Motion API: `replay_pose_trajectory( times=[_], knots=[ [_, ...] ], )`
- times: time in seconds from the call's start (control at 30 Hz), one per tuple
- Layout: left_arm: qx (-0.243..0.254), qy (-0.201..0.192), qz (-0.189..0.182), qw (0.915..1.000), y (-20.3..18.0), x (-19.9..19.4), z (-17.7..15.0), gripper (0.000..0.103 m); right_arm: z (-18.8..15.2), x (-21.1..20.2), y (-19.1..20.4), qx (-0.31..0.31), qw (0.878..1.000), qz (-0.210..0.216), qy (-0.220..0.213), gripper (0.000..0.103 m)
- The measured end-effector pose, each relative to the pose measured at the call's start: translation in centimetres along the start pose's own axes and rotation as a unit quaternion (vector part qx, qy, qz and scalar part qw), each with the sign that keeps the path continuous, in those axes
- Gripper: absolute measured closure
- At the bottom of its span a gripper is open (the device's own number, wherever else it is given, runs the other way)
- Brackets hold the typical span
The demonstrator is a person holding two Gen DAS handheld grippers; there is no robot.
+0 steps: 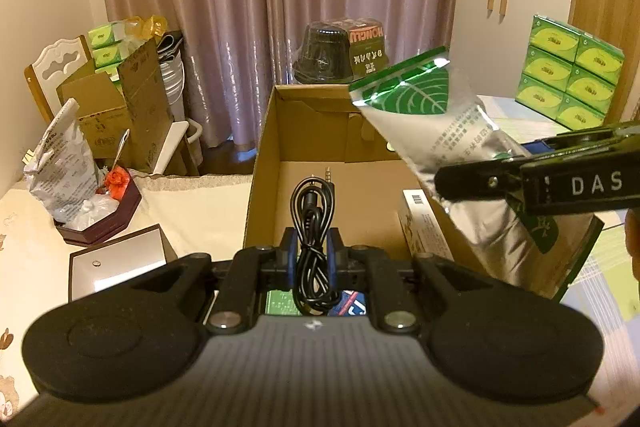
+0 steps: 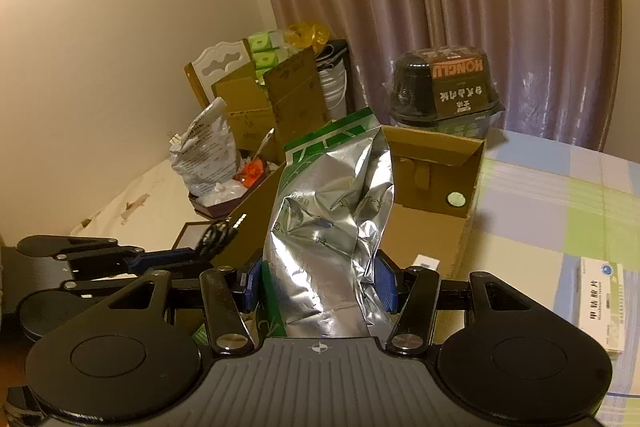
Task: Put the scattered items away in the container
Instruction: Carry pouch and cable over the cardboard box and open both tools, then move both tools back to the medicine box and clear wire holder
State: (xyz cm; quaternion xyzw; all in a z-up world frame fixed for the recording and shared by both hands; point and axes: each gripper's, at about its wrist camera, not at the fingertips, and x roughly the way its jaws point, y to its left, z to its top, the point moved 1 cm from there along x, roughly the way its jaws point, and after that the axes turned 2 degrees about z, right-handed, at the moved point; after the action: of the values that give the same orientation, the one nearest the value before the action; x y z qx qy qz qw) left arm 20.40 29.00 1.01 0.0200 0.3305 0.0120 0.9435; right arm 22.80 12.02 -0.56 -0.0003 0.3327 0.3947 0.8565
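Observation:
An open cardboard box (image 1: 264,163) stands on the table ahead, also in the right wrist view (image 2: 436,143). My left gripper (image 1: 313,251) is shut on a coiled black audio cable (image 1: 313,211) and holds it at the box's near edge. My right gripper (image 2: 320,281) is shut on a silver and green foil pouch (image 2: 328,211), held upright by the box's near right side. In the left wrist view the pouch (image 1: 452,135) and the right gripper (image 1: 444,183) reach in from the right over the box's right wall.
A white carton (image 1: 420,223) leans at the box's right. A medicine box (image 2: 600,307) lies on the checked cloth. A black noodle bowl (image 1: 340,51) stands behind the box. A tray with a crumpled bag (image 1: 60,163) and a grey lid (image 1: 120,259) lie left. Green tissue packs (image 1: 568,67) are stacked far right.

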Motion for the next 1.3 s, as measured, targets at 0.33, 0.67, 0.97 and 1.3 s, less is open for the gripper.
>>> replay_pose_trajectory(
  times=[0.33,0.67,0.97,1.3],
  knots=[
    [-0.017,-0.008,0.018,0.9996,0.8,-0.7,-1.1,0.058,-0.3,0.0,-0.4,-0.003,1.000,0.005,-0.012,0.039],
    [0.001,-0.031,0.002,0.9995,-2.6,-3.9,-0.7,0.053,-2.3,-5.7,-4.7,0.031,0.998,-0.037,-0.028,0.037],
    [0.054,-0.053,-0.081,0.9938,-13.0,-5.9,1.0,0.042,-7.3,-13.2,-12.2,0.072,0.991,-0.113,-0.024,0.028],
    [0.103,-0.039,-0.148,0.9829,-26.0,-2.9,2.0,0.020,-11.2,-19.6,-21.1,0.121,0.976,-0.180,-0.018,0.027]
  ],
)
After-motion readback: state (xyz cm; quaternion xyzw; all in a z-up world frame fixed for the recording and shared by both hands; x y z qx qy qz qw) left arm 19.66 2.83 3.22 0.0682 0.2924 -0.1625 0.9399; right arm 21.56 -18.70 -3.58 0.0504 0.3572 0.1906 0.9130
